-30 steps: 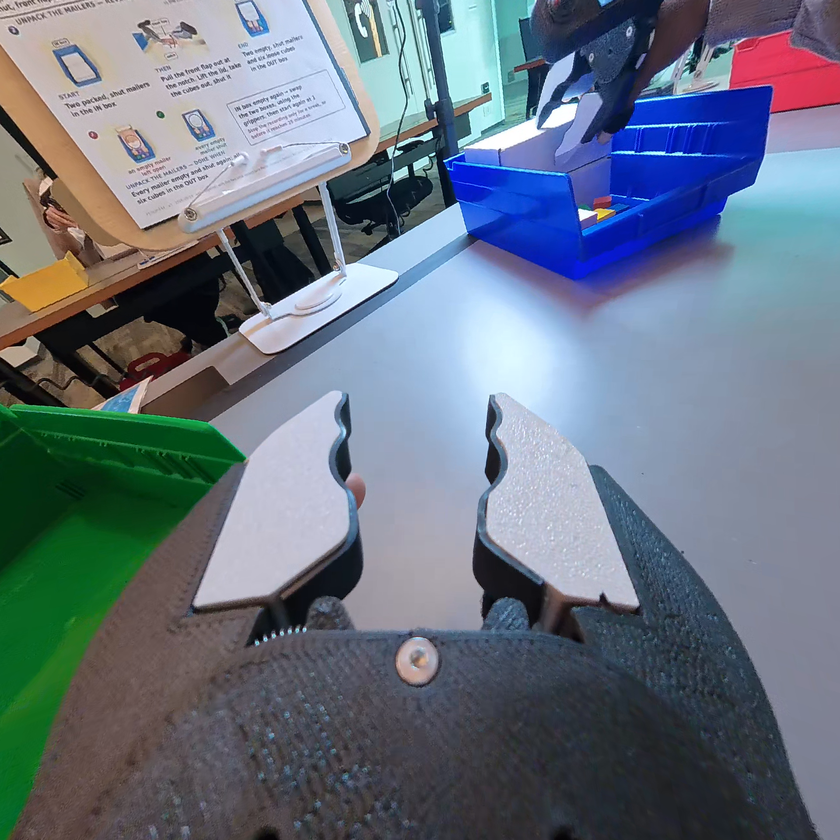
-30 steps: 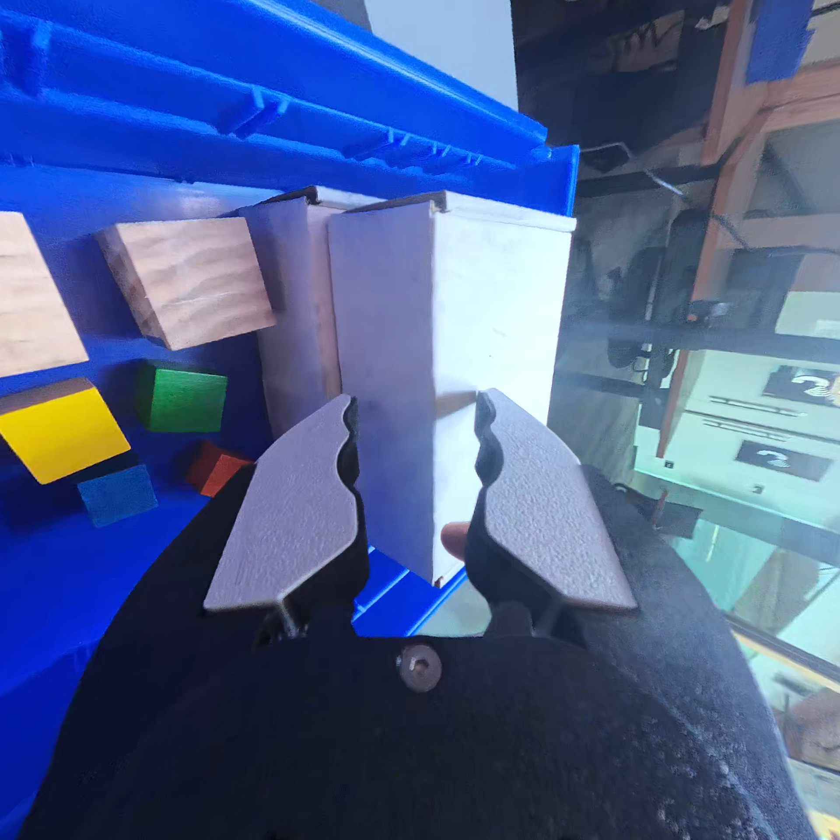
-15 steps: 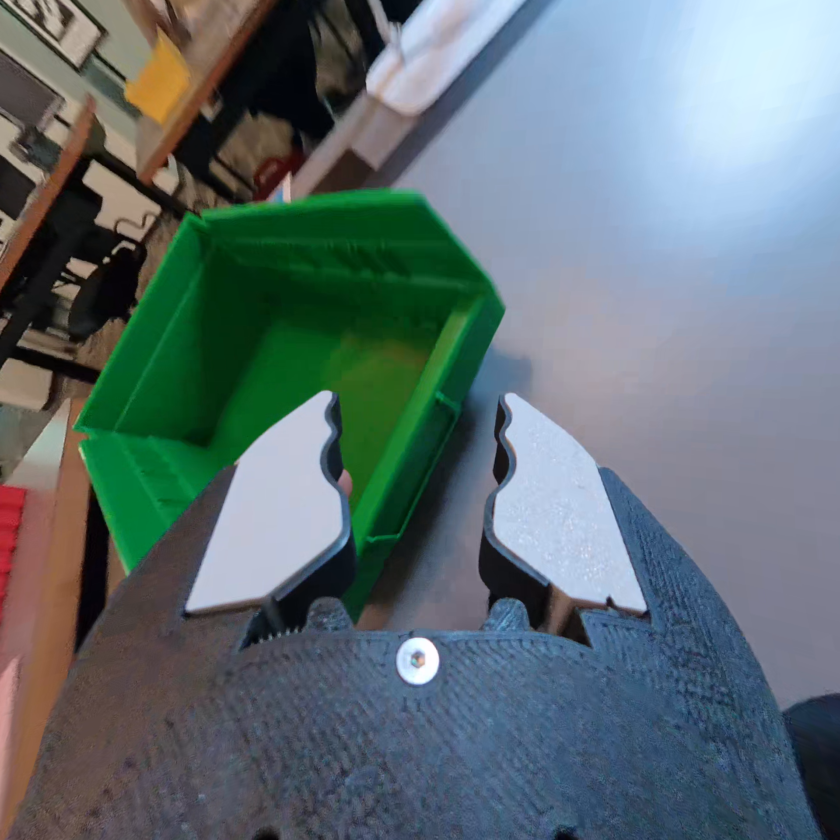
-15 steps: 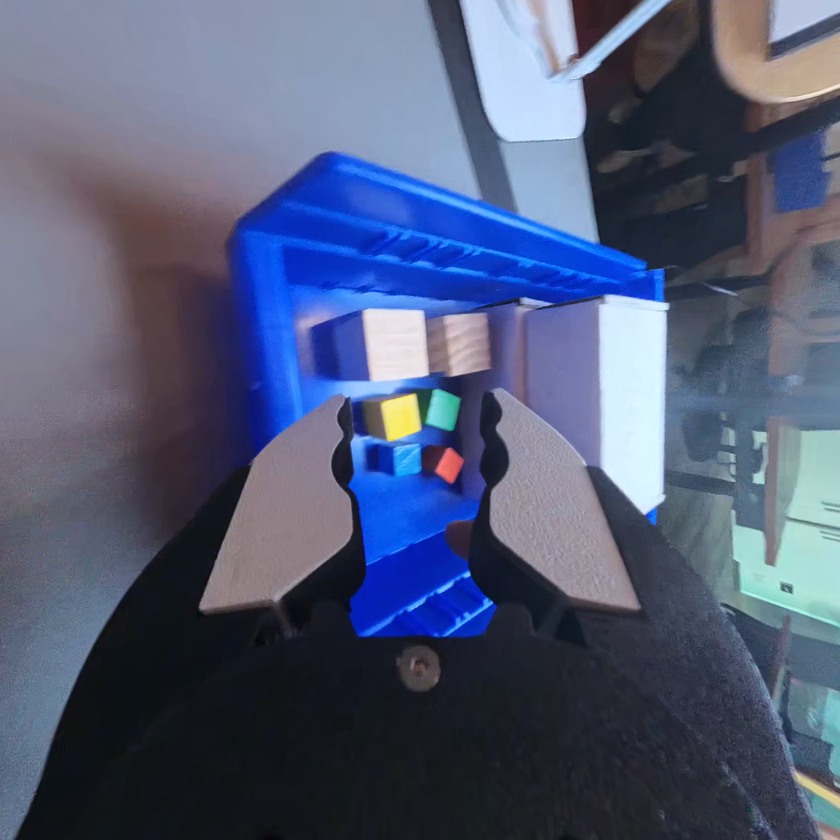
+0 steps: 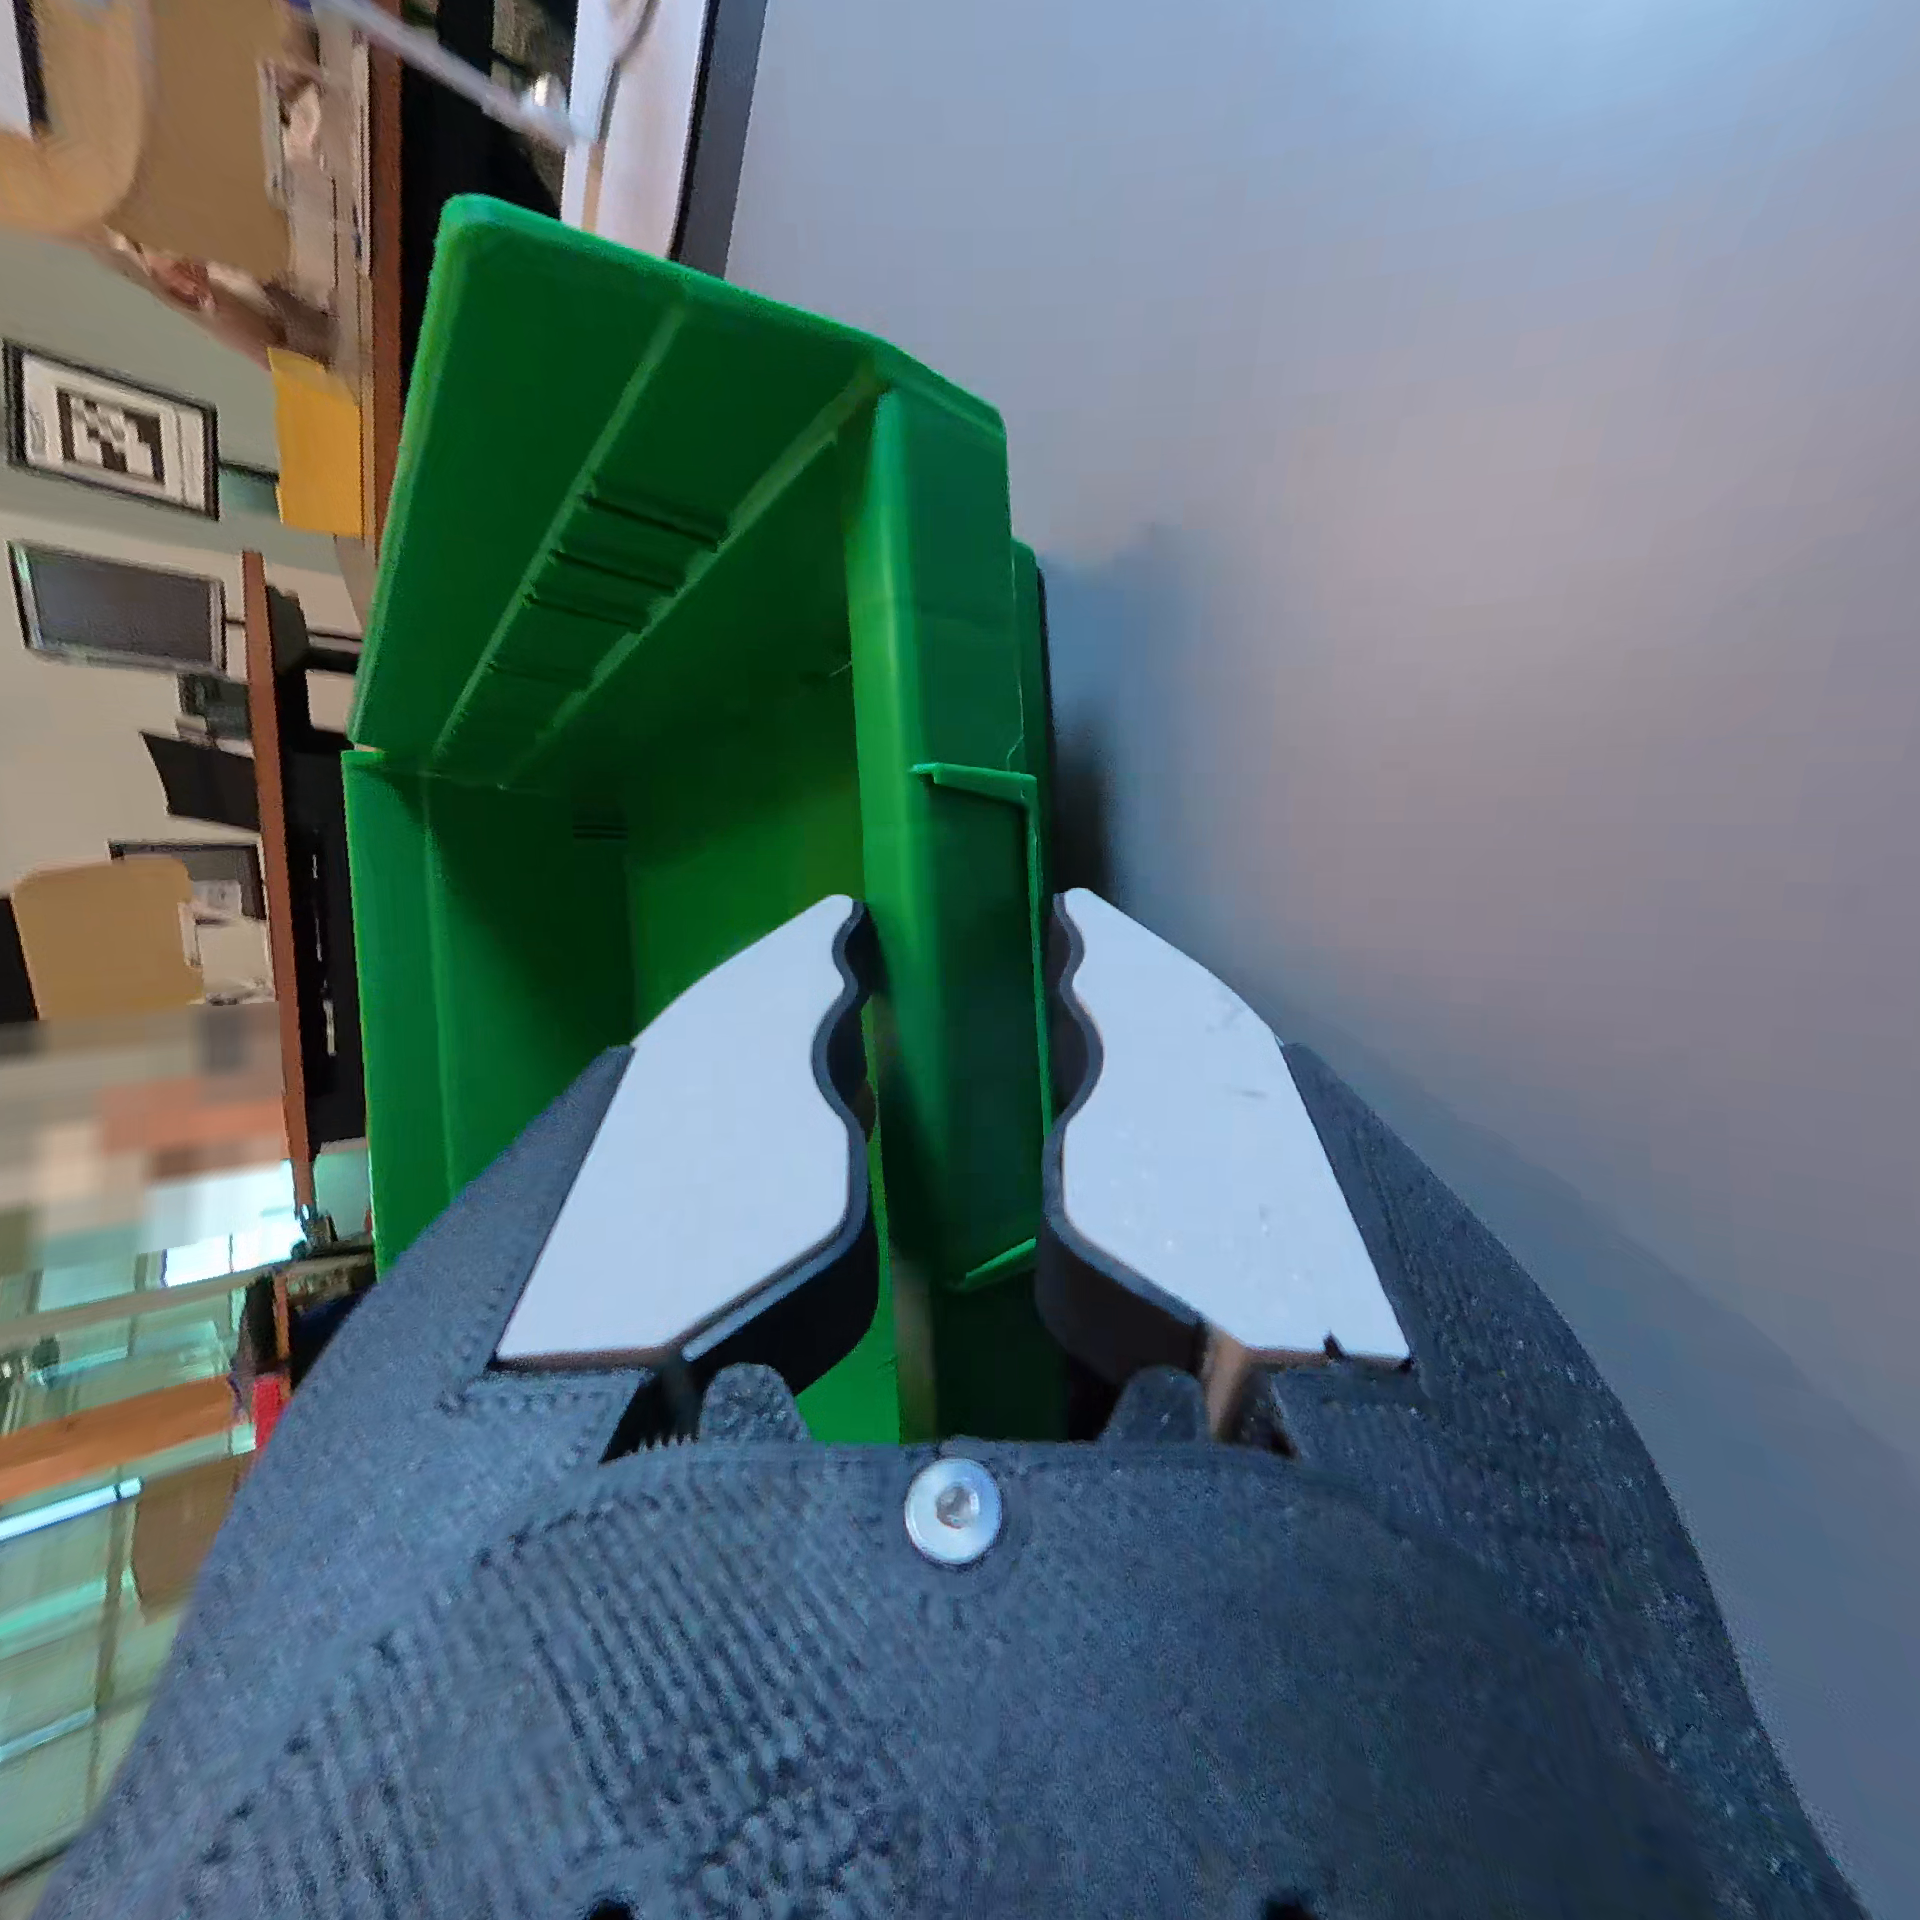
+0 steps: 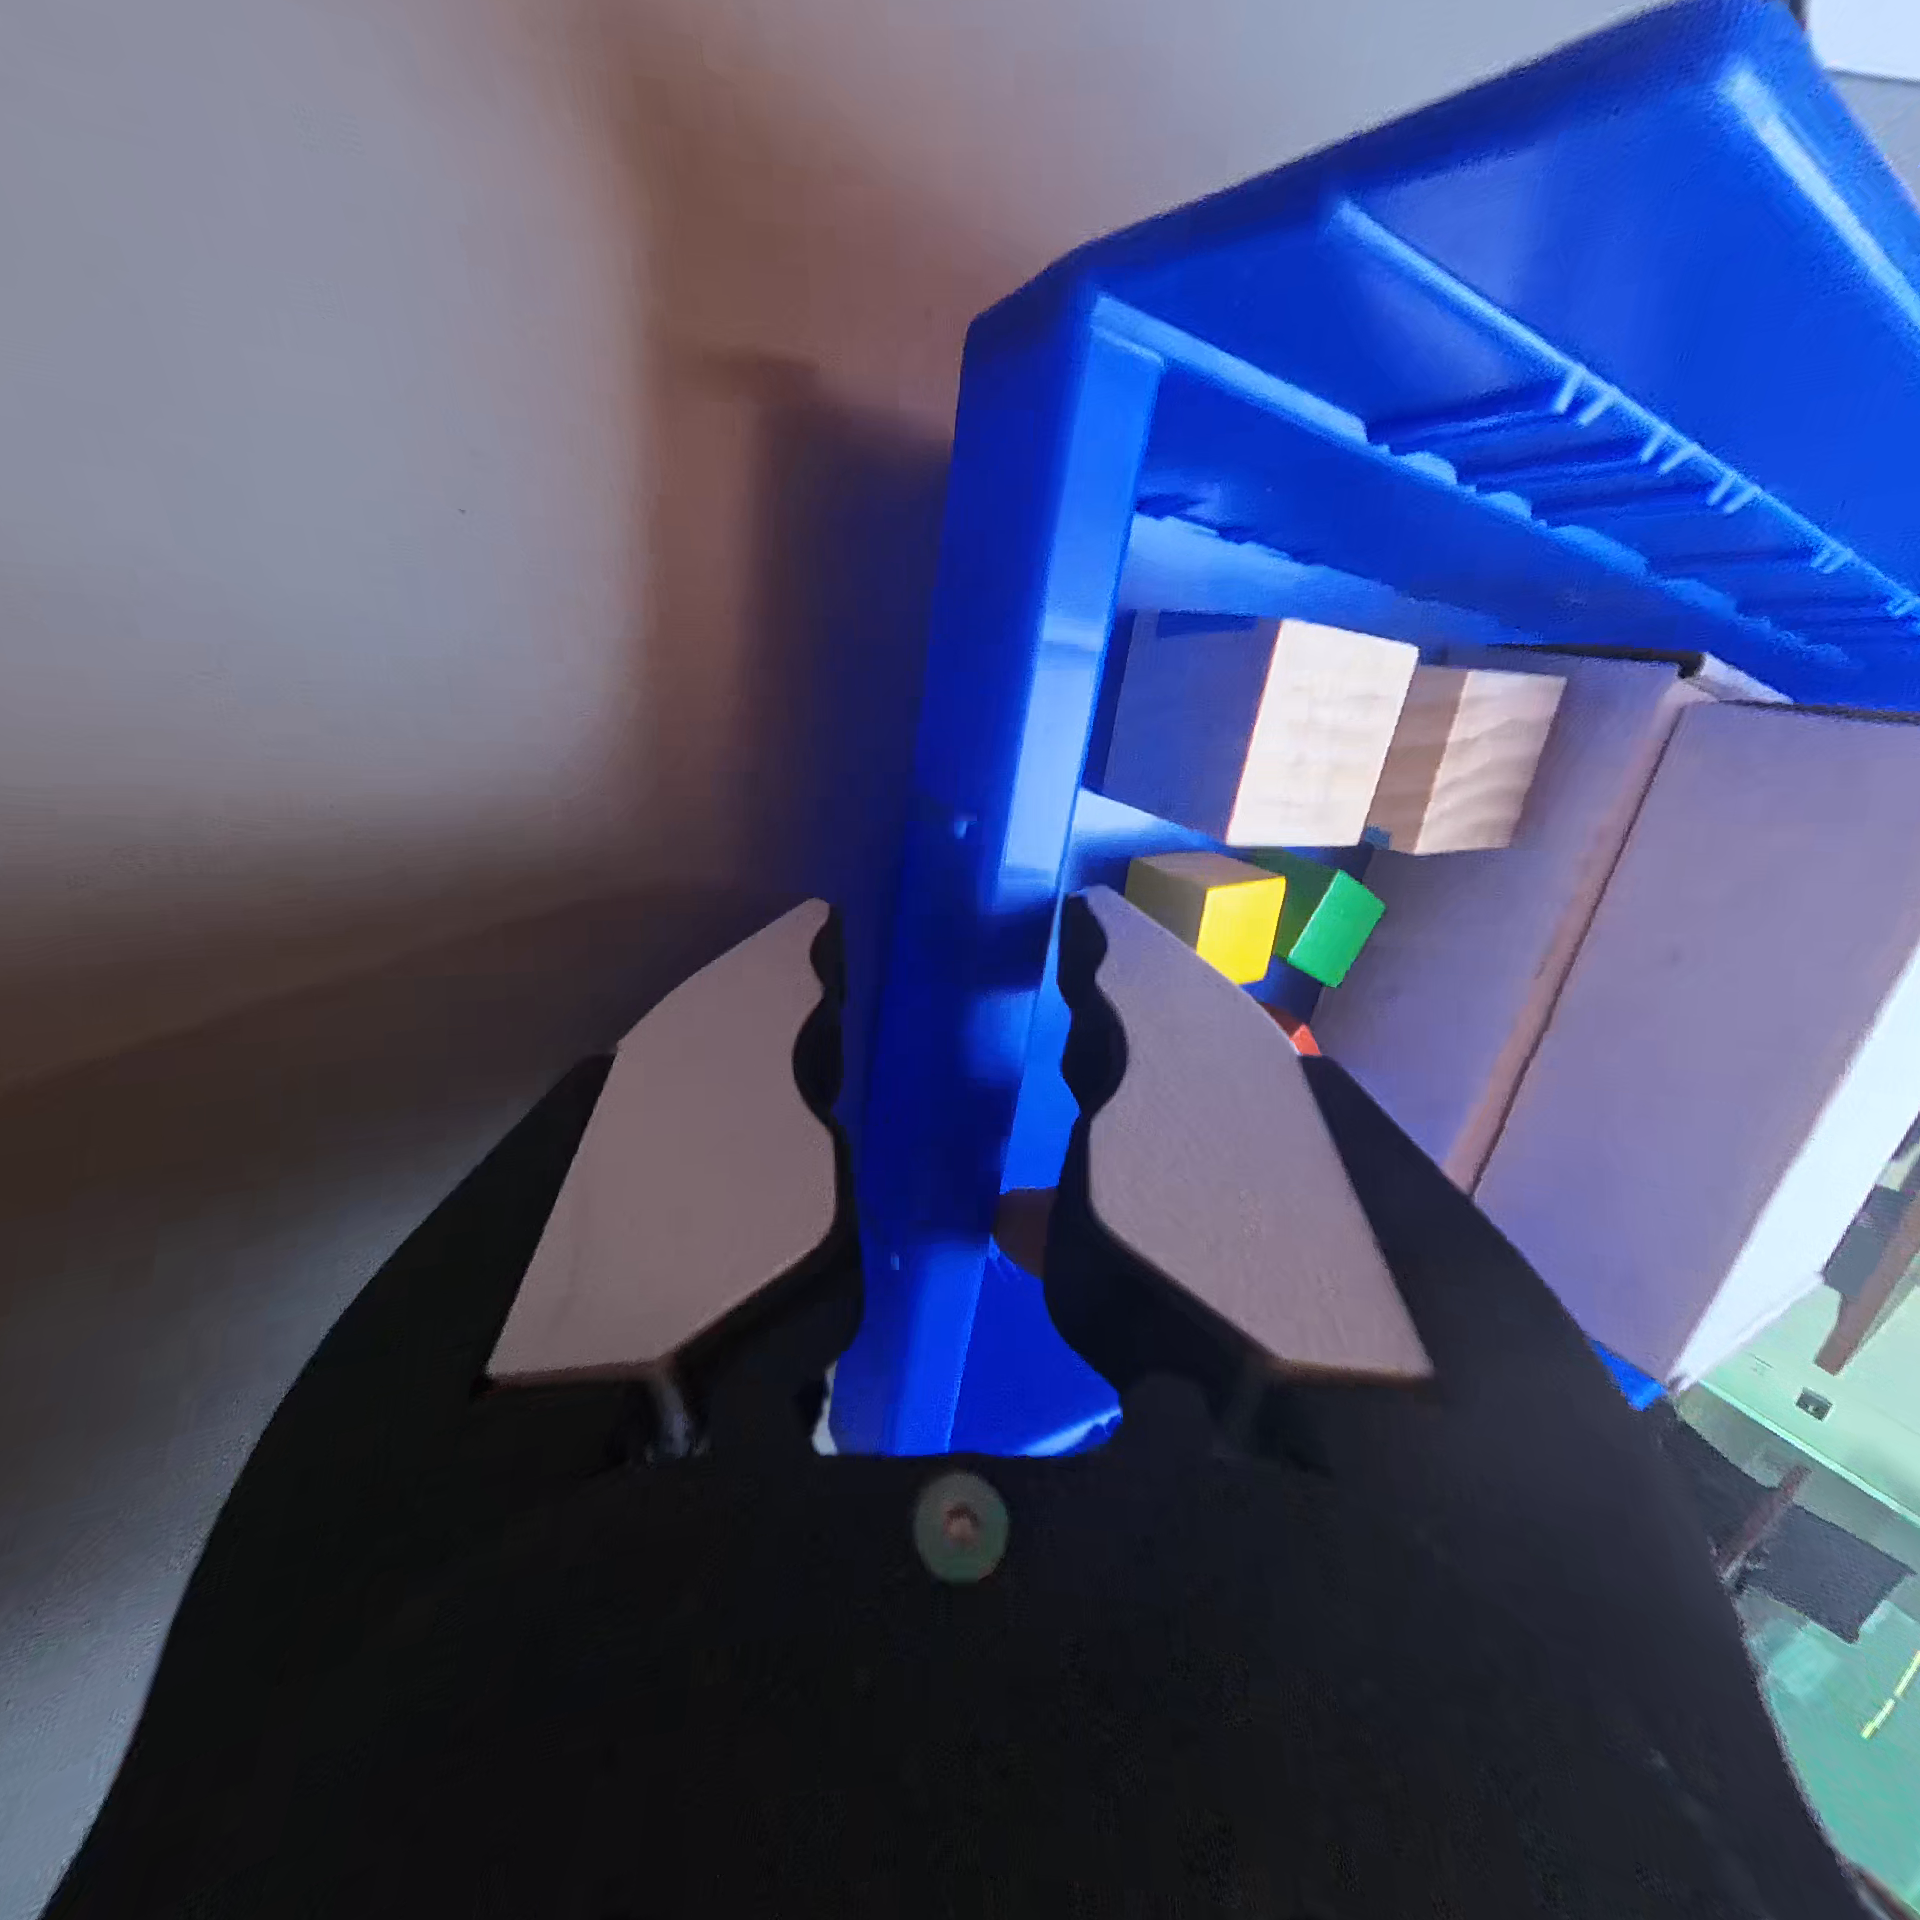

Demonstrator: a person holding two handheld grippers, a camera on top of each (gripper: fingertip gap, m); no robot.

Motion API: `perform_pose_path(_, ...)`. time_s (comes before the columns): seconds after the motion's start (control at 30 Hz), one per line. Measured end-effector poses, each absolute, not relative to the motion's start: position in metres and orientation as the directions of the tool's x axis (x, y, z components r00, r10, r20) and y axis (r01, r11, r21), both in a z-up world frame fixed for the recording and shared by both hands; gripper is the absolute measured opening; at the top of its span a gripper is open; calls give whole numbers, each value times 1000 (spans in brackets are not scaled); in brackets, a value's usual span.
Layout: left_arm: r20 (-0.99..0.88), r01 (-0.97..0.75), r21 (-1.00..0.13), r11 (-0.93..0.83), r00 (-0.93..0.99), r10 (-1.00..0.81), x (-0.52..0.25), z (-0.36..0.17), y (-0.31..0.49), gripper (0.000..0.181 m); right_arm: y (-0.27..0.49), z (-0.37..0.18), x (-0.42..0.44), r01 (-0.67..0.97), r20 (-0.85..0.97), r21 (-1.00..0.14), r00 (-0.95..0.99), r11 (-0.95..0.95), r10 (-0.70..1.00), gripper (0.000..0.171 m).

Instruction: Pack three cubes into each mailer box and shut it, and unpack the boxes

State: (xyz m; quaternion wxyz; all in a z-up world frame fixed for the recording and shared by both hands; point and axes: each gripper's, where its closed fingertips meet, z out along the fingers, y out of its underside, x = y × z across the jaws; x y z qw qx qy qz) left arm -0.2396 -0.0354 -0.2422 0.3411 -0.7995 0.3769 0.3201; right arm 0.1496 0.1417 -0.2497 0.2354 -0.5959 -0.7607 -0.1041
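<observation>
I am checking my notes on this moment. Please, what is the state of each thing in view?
Left hand-held gripper: open, straddling the green plastic bin's wall.
Green plastic bin: no contents visible.
Right hand-held gripper: open, straddling the blue plastic bin's wall.
Blue plastic bin: holds cubes and boxes.
White cardboard mailer boxes: shut.

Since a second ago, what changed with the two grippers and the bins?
Left gripper swung from the bare table to the green bin and now straddles its front wall. Right gripper pulled back from the white mailer box to straddle the blue bin wall. Neither looks clamped. Cubes and mailers stayed in the blue bin; the green bin stayed empty.
</observation>
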Motion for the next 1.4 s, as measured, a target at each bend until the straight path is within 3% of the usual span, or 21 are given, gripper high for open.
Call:
perform_pose_path(0.03,-769,-840,-300,-453,494,-406,-229,-242,-30,32,143,-251,146,954,490,-112,-191,279,850,34)
perform_pose_path(0.17,-765,-896,-305,-323,433,-477,-183,-242,-8,32,143,-252,139,952,526,-53,-231,302,819,32)
perform_pose_path(0.47,-758,-942,-312,-125,326,-565,-100,-242,34,36,75,-252,127,897,549,-82,-322,433,771,32)
perform_pose_path(0.6,-732,-897,-418,-143,426,-531,-88,-227,29,46,23,-251,119,870,593,-111,-330,480,735,32)
perform_pose_path(0.67,-666,-826,-547,-137,528,-527,-72,-210,14,46,-11,-245,112,841,607,-208,-290,500,740,33)
perform_pose_path(0.8,-348,-524,-834,-175,744,-570,-22,-179,-33,44,-69,-191,106,669,521,-628,-19,398,854,36)
perform_pose_path(0.87,-216,-394,-893,-218,800,-560,-3,-172,-50,46,-64,-153,130,533,431,-804,219,263,875,39)
perform_pose_path(0.93,-139,-304,-919,-250,845,-516,9,-170,-58,49,-42,-139,172,407,281,-910,456,83,844,41)
perform_pose_path(1.07,82,-84,-925,-370,908,-410,28,-181,-58,43,3,-157,237,199,45,-970,715,-141,698,50)
perform_pose_path(1.23,294,125,-917,-380,855,-427,36,-176,-72,52,34,-191,233,242,14,-939,734,-243,679,56)
perform_pose_path(1.33,318,136,-909,-393,836,-447,54,-181,-68,58,48,-200,224,288,23,-915,738,-284,674,41)
perform_pose_path(1.37,302,112,-911,-397,836,-458,63,-185,-65,61,49,-197,221,288,32,-917,743,-276,669,23)
perform_pose_path(1.4,282,89,-913,-398,842,-460,70,-190,-61,62,50,-197,221,302,58,-915,756,-269,652,20)
